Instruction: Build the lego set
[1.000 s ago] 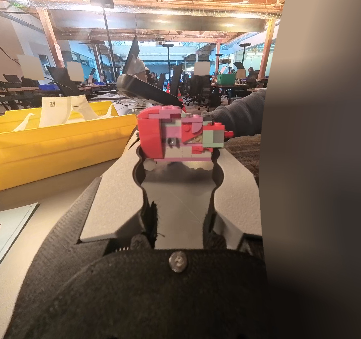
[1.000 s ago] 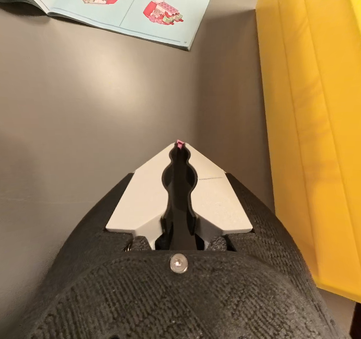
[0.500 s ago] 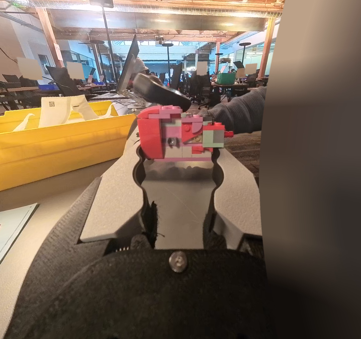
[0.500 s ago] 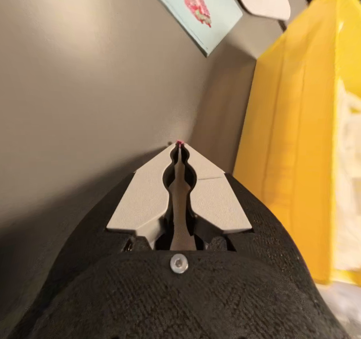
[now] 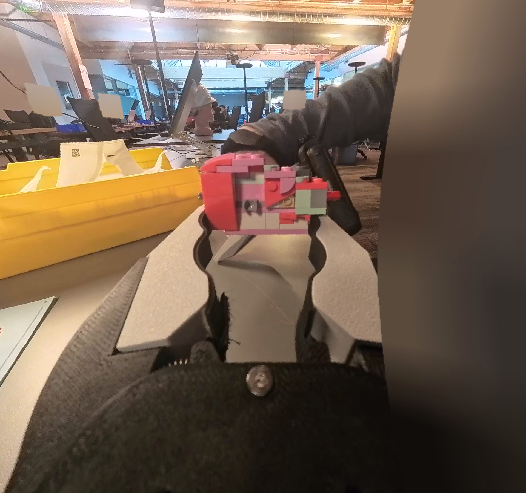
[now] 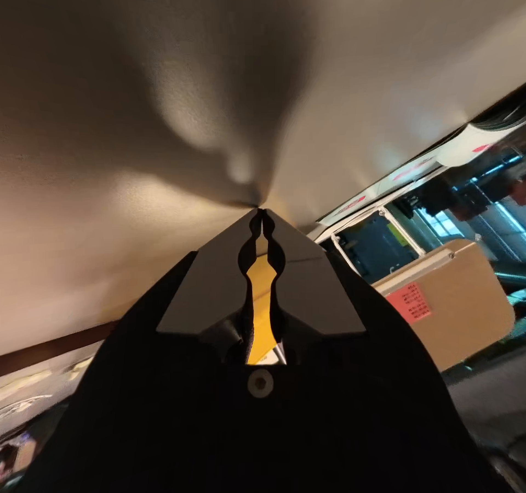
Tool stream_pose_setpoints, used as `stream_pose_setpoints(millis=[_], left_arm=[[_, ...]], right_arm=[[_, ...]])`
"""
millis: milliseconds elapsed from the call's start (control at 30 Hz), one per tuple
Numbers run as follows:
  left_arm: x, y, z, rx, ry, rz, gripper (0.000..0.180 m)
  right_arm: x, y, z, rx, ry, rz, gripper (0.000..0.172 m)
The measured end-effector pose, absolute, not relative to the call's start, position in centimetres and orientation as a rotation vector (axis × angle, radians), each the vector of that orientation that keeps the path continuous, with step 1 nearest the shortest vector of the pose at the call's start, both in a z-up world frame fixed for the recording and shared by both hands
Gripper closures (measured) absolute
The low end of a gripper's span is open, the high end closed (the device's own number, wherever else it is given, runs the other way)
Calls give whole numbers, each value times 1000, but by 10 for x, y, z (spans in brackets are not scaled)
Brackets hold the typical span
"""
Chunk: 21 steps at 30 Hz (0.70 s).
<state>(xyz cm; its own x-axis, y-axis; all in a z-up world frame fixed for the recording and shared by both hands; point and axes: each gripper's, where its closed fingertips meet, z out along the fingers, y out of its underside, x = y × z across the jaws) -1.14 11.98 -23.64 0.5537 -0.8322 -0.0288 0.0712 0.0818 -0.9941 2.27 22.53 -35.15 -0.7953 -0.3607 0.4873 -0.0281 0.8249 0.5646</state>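
Note:
In the left wrist view my left gripper (image 5: pixel 259 219) is shut on the red, pink and grey lego model (image 5: pixel 250 195), with one fingertip on each end, and holds it above the table. The right gripper's black body (image 5: pixel 333 192) shows just behind the model and its grey fingers (image 5: pixel 236 247) show below it. In the right wrist view my right gripper (image 6: pixel 260 211) is shut. A tiny dark nub, the small pink piece (image 6: pixel 259 209), sticks out at its shadowed tips. They point at a pale, blurred surface (image 6: pixel 142 109).
A yellow bin (image 5: pixel 85 203) with white bags stands to the left on the table. An instruction booklet's corner (image 5: pixel 20 328) lies at the lower left. A person's dark sleeve (image 5: pixel 327 118) reaches in behind the model. A cardboard box (image 6: pixel 444 294) shows at the right. Across from one pair of fingers to the other is roughly 15 centimetres.
My right gripper has swung from pointing down at the table and booklet to just behind and under the model, its tips still closed on the pink piece. My left gripper and the model have stayed still.

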Motion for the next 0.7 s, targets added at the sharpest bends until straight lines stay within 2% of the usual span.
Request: stream_pose_setpoints(millis=[100,200,333,467,700], left_arm=[[-12,120,-236,-1323,735,-774,112],[-12,120,-236,-1323,734,-775,112],[-11,120,-236,-1323,736,-774,112],[-12,120,-236,-1321,734,-771,112],[-12,120,-236,-1322,734,-773,112]], right_arm=[[23,223,-345,17,-2418,-567,170],[17,237,-335,-749,-2290,-186,158],[12,256,-334,-1537,-1916,321,155],[14,268,-344,-1830,-1690,545,150],[16,272,-350,-1934,-1569,677,151]])
